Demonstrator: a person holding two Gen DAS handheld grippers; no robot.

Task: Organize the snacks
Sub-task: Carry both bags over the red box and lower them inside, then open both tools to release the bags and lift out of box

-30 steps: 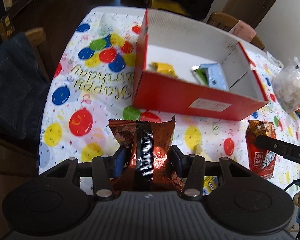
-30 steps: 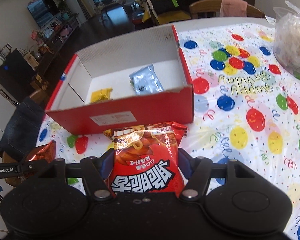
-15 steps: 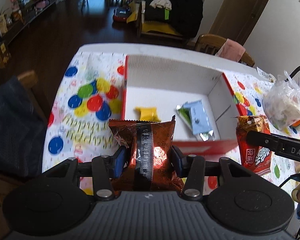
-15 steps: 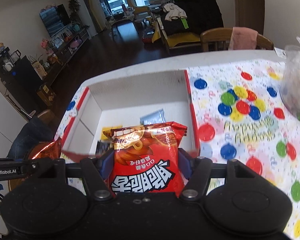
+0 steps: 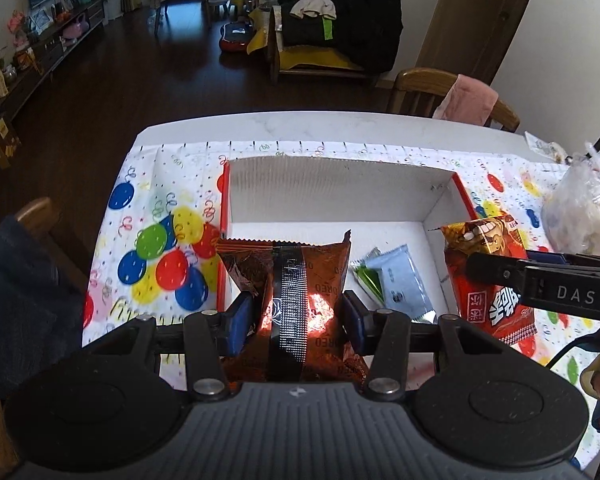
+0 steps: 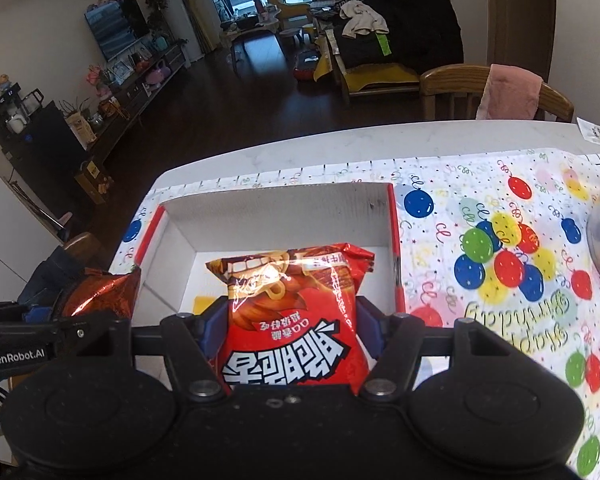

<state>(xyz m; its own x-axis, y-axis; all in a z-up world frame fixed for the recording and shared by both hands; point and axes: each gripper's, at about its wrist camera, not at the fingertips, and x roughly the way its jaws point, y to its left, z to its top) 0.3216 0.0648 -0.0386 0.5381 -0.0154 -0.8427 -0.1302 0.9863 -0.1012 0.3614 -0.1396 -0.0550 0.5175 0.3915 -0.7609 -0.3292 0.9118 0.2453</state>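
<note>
1. You are in the carrying step: each hand has a snack and both hang over the red box [image 5: 436,204] on the table [image 5: 340,124] with the balloon cloth [image 5: 156,240]. Placing has not begun.

2. Your left gripper [image 5: 296,312] is clamped on a brown foil packet [image 5: 288,276]. The blue pads pinch it at both sides near its lower half, and its crimped top edge stands up in front of the jaws, over the left part of the box floor.

3. Your right gripper [image 6: 290,328] is clamped on a red snack bag [image 6: 292,312], gripped across its middle with the print upside down to you. Its top sticks out ahead of the jaws, above the right part of the box.

4. Already in the box lie a pale blue packet [image 5: 400,280] with a green one just beside it, and something yellow [image 6: 204,304], mostly hidden.

5. The next move, as I judge it, calls for lowering each snack to a bare patch of floor before you let go. Keep the two hands apart, since they are near each other, and steer the foil packet clear of the blue one.

6. Watch the box walls: a bag corner catching on the rim could tip the snack outside.
</note>
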